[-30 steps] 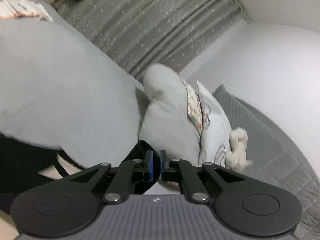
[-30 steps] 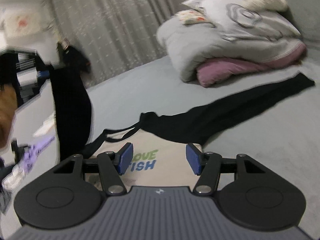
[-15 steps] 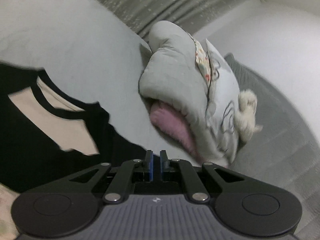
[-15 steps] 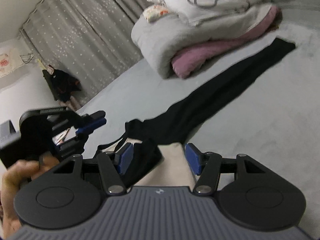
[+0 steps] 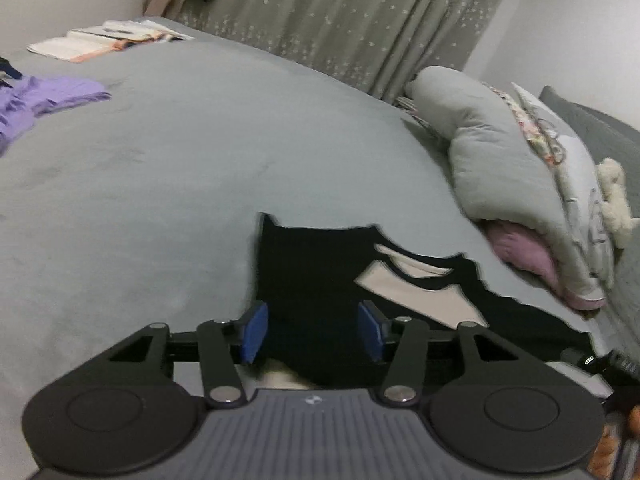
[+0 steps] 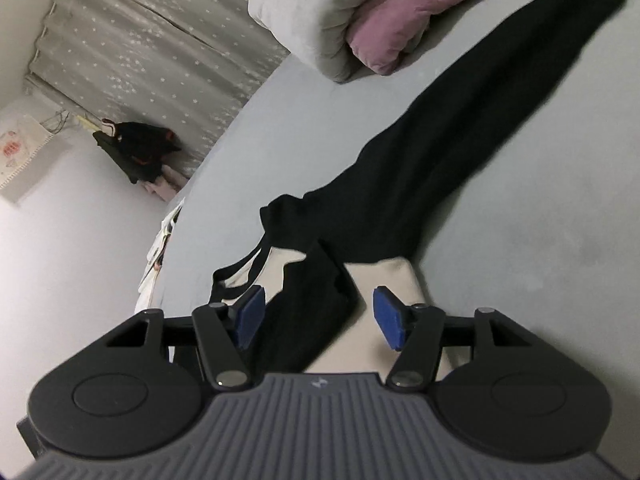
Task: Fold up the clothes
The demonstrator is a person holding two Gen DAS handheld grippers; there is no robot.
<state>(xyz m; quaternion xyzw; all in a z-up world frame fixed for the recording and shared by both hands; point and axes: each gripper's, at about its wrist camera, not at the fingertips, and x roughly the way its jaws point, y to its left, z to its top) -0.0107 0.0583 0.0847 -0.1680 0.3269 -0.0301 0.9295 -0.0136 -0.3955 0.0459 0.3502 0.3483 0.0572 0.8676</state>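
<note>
Shirt [image 5: 320, 280] flat on bed [image 5: 160, 160], near duvet [image 5: 500, 160]. Left gripper [image 5: 312, 332], right gripper [image 6: 320, 316] over shirt, both spread apart, empty.

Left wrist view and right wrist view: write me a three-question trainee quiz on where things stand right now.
1. True or false: the left tongs are open over the black-and-cream shirt.
2. Multiple choice: what lies far left on the bed? A) purple garment B) red towel C) yellow hat
3. Fill in: in the right wrist view, the shirt's long black sleeve reaches toward the folded ____ duvet.

Key: 1 true; 2 A; 3 grey
</note>
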